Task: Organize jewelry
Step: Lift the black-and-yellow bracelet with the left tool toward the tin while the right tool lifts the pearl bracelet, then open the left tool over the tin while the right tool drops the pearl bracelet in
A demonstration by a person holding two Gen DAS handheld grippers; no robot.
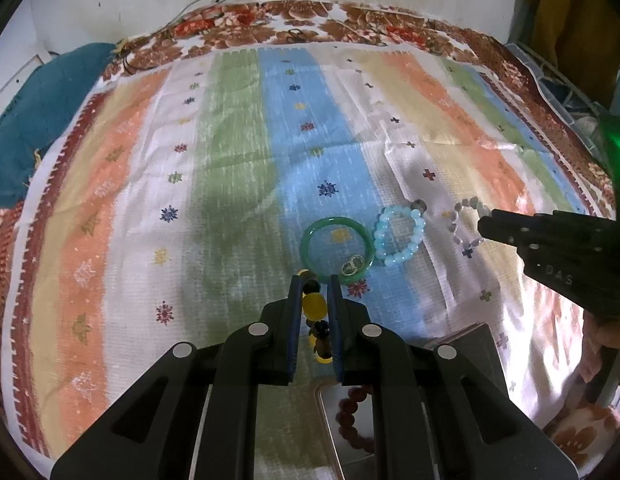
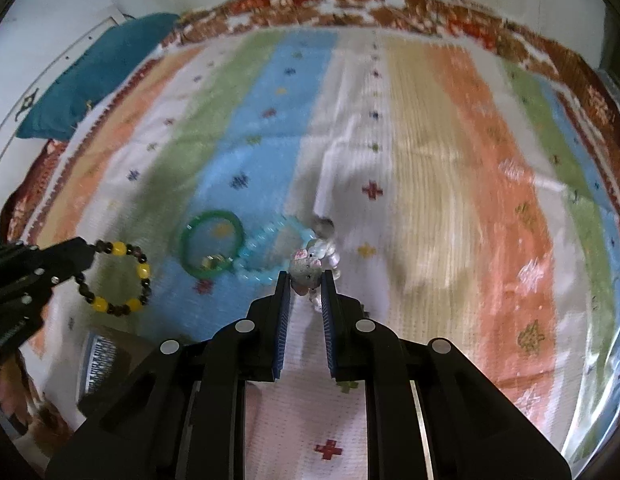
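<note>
Meanwhile, the left gripper (image 1: 314, 284) clenched a yellow-and-dark beaded bracelet (image 2: 120, 278) above the striped woven cloth (image 1: 230, 160). The right gripper (image 2: 306, 280) pinched a pale grey beaded bracelet (image 2: 315, 260), beside the pale blue beaded bracelet (image 1: 398, 236) and green glass bangle (image 1: 335, 249) lying there.

Left gripper (image 1: 314, 298) angled steeply down, jaws clamped on a yellow-and-dark bead bracelet (image 2: 120, 278); right gripper (image 2: 306, 280) likewise pitched down, jaws pinched on a pale bead bracelet (image 2: 315, 268), raised off the cloth.
</note>
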